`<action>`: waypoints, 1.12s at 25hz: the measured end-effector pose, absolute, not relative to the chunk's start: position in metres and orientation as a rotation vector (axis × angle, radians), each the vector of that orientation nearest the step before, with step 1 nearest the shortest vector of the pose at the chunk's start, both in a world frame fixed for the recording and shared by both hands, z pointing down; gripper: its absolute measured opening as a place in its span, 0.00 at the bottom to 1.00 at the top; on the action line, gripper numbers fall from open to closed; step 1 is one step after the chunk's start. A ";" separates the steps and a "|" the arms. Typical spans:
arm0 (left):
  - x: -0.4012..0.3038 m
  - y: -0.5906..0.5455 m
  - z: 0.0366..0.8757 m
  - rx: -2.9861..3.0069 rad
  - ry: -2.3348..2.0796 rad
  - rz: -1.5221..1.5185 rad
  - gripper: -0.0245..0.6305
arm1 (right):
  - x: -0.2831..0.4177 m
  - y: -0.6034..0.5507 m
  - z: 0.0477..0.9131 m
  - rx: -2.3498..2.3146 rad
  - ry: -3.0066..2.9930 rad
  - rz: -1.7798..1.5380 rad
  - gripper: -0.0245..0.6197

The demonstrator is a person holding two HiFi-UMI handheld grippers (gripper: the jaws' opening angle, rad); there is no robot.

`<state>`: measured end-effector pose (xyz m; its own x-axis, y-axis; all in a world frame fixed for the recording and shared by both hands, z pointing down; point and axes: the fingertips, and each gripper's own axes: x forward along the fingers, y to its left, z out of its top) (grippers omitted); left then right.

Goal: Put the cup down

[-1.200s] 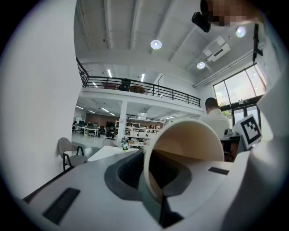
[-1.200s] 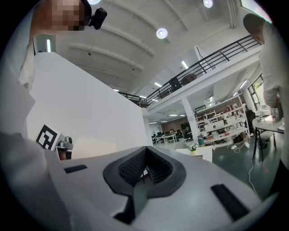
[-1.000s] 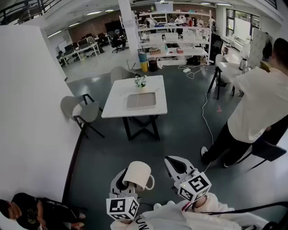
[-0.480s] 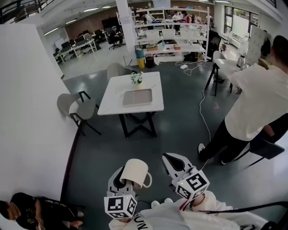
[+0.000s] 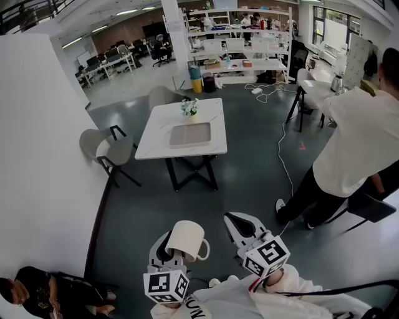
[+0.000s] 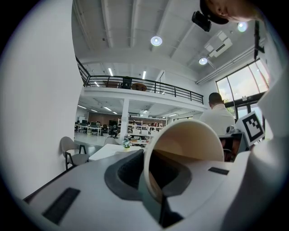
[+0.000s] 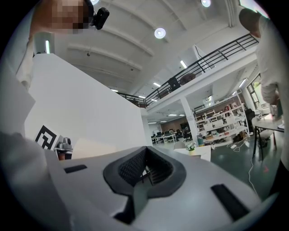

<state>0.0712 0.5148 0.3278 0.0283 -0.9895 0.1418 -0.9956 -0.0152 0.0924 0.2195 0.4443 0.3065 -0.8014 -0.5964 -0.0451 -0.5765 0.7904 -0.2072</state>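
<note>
Cup (image 5: pixel 186 240) in left gripper (image 5: pixel 166 250), white table (image 5: pixel 153 141) beyond

Big open office, white table (image 5: pixel 156 138) on a shiny dark grey floor (image 5: pixel 249 174), grey chair (image 5: pixel 107 149) just left of it by the white wall (image 5: pixel 37 156), white shelving (image 5: pixel 240 53) well behind it, desk rows (image 5: pixel 109 62) far back left, windows (image 5: pixel 327 22) back right, strip lights (image 5: pixel 126 12) overhead.

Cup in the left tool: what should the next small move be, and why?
Probably carry the cup forward toward the white table. The left tool is shut on it, tilted, over the floor, and the table, the only surface in view to set it on, stands well ahead.
</note>
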 end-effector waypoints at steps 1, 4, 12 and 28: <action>0.072 0.512 0.329 2.127 -2.083 0.054 0.11 | 0.221 0.442 0.308 -0.940 2.870 -0.277 0.05; 0.075 0.504 0.334 2.121 -2.091 0.051 0.11 | 0.225 0.434 0.313 -0.934 2.873 -0.275 0.05; 0.076 0.481 0.343 2.122 -2.072 0.084 0.11 | 0.223 0.410 0.319 -0.941 2.876 -0.305 0.05; -0.020 0.319 0.371 2.194 -1.993 0.056 0.11 | 0.128 0.256 0.355 -1.048 2.861 -0.310 0.05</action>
<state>-0.0205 0.3191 0.3707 0.1027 -0.9839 0.1463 -0.9906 -0.0878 0.1052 0.1284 0.2563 0.3546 -0.7629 -0.6465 -0.0041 -0.6305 0.7455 -0.2160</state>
